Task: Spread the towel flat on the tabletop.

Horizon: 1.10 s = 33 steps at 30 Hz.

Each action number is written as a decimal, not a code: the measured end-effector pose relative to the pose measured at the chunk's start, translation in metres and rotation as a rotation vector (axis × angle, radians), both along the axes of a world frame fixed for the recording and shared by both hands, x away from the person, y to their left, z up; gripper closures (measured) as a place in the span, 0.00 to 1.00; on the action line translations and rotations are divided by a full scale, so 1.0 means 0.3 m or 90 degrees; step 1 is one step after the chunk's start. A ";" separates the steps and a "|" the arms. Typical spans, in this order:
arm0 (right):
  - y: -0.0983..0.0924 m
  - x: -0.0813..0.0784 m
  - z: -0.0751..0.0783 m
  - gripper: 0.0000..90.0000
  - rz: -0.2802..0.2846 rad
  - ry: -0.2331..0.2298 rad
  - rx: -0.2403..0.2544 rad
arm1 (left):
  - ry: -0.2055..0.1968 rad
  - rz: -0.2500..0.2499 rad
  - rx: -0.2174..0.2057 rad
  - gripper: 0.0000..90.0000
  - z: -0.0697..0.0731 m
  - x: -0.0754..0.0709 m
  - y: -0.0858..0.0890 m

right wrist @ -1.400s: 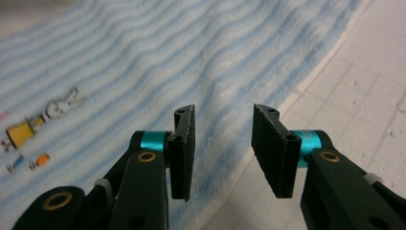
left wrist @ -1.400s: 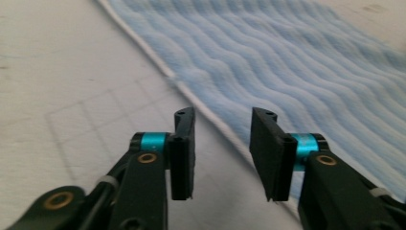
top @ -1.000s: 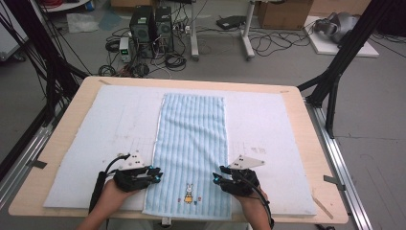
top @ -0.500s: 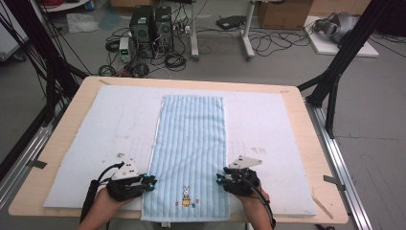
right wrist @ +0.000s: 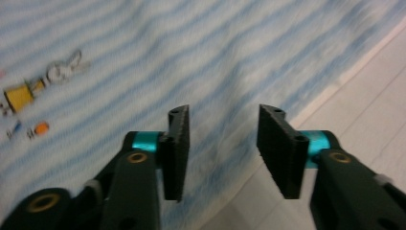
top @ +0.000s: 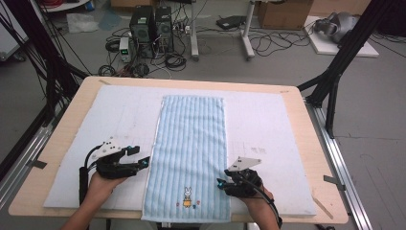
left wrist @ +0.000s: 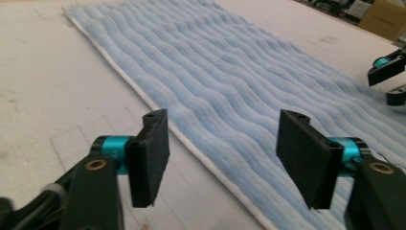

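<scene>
We note the blue towel [top: 190,158] lying flat, lengthwise down the white mat [top: 268,129] on the table [top: 306,143]; left tongs [top: 144,162] and right tongs [top: 221,184], both released, flank its near long edges.

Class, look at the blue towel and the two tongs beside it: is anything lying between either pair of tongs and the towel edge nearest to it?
Nothing visible does. The left tongs and right tongs sit open at the long edges of the towel, with bare white mat alongside.

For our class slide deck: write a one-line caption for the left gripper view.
Open left gripper straddles the long edge of a blue ribbed towel on white padding.
</scene>
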State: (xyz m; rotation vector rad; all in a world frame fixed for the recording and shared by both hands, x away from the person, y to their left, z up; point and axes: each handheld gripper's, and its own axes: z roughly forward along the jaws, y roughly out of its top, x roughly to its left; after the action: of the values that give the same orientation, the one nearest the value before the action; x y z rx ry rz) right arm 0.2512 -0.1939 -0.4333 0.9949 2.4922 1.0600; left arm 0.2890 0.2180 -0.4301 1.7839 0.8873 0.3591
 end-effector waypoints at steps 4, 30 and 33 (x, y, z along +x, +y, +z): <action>-0.028 0.040 0.034 0.40 -0.051 -0.042 0.071 | -0.008 0.026 -0.001 0.24 0.007 0.045 0.004; -0.205 0.163 0.058 0.12 -0.201 -0.124 0.085 | -0.030 0.021 -0.035 0.24 0.008 0.146 0.039; -0.200 0.161 0.059 0.12 -0.197 -0.126 0.085 | -0.032 0.020 -0.028 0.25 0.010 0.142 0.035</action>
State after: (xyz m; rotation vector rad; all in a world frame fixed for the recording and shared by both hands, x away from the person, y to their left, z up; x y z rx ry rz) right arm 0.2994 -0.2539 -0.4158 1.2024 2.0530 1.1694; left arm 0.3315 0.2286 -0.4272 1.7145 0.8813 0.3999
